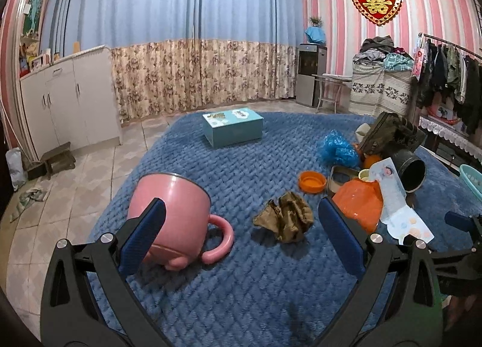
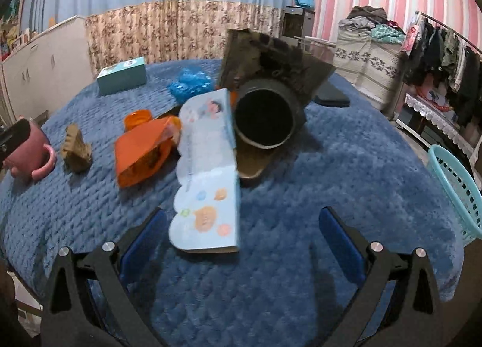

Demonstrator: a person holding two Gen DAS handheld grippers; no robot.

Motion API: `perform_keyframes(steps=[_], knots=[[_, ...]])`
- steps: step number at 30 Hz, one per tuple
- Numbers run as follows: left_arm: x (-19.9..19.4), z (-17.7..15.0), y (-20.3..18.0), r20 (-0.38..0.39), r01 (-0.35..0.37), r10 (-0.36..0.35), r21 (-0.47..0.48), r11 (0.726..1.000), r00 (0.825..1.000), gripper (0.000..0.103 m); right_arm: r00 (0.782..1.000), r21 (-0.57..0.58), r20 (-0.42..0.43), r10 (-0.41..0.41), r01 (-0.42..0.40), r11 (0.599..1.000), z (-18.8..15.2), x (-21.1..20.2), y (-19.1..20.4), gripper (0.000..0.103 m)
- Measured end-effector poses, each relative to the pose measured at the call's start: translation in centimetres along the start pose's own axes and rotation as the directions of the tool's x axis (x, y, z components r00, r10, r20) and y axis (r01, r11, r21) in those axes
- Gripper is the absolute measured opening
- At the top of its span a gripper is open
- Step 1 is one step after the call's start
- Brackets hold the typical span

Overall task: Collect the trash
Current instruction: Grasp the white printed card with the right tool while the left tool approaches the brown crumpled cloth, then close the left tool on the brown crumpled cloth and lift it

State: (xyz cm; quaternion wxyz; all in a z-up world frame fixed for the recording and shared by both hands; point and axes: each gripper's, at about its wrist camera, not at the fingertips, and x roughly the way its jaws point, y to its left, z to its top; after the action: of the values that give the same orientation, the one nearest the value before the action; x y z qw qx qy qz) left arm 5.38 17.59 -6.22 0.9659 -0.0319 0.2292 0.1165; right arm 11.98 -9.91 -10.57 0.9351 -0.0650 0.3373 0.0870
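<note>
On the blue knitted blanket [image 1: 241, 286] that covers the bed, trash and household things are spread out. From the left wrist view, the left tongs [image 1: 241, 232] are held wide apart above the blanket with nothing between the blue pads. A pink mug [image 1: 171, 214] is seen on its side at about nine o'clock, partly hidden behind the left pad, its handle turned toward three o'clock. A crumpled brown wrapper [image 1: 286, 217] is seen lying just ahead between the pads, apart from the mug. At two o'clock a cluster is found: an orange plastic bag [image 1: 358, 202], an orange lid [image 1: 312, 181], a crumpled blue plastic bag [image 1: 339, 148], a black cylindrical can [image 1: 411, 171] on its side and a light blue printed card [image 1: 397, 205] leaning across the pile. A teal box [image 1: 233, 125] is placed at twelve o'clock, well apart from the rest.

From the right wrist view, the right tongs [image 2: 242, 241] are likewise spread open and empty, and the lower edge of the printed card is seen just beside the left pad. A turquoise basket [image 2: 458, 190] is seen at three o'clock, at the edge of the bed
</note>
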Motion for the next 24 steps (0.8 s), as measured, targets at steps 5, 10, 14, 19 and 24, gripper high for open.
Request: perform_keyframes(steps=[5,10,14,19,24], knots=[[0.0,-0.3,-0.4,-0.009,0.009,-0.009,0.007,1.0,1.0,0.098,1.0,-0.062,-0.015,-0.008,0.007,0.998,-0.3,0.5,1.3,0.079],[-0.2,-0.3,-0.6,0.0,0.013,-0.013,0.019,1.0,1.0,0.098,0.999,-0.086,-0.024,0.032,-0.034,0.996,-0.2,0.6,1.3,0.05],[0.0,-0.4,-1.1,-0.004,0.016,-0.016,0.022,1.0,1.0,0.098,0.997,-0.078,-0.02,0.073,-0.075,0.994,0.0,0.0,0.7,0.05],[1.2,-0.5,-2.7,-0.037,0.054,-0.053,0.045,0.998,0.998,0.098,0.996,-0.049,-0.007,0.091,-0.091,0.995,0.2,-0.6,-0.9,0.05],[3.5,-0.2,-4.0,-0.088,0.079,-0.075,0.039,0.996,0.993,0.098,0.995,0.006,-0.01,0.104,-0.104,0.995,0.4,-0.4,-3.0,0.05]])
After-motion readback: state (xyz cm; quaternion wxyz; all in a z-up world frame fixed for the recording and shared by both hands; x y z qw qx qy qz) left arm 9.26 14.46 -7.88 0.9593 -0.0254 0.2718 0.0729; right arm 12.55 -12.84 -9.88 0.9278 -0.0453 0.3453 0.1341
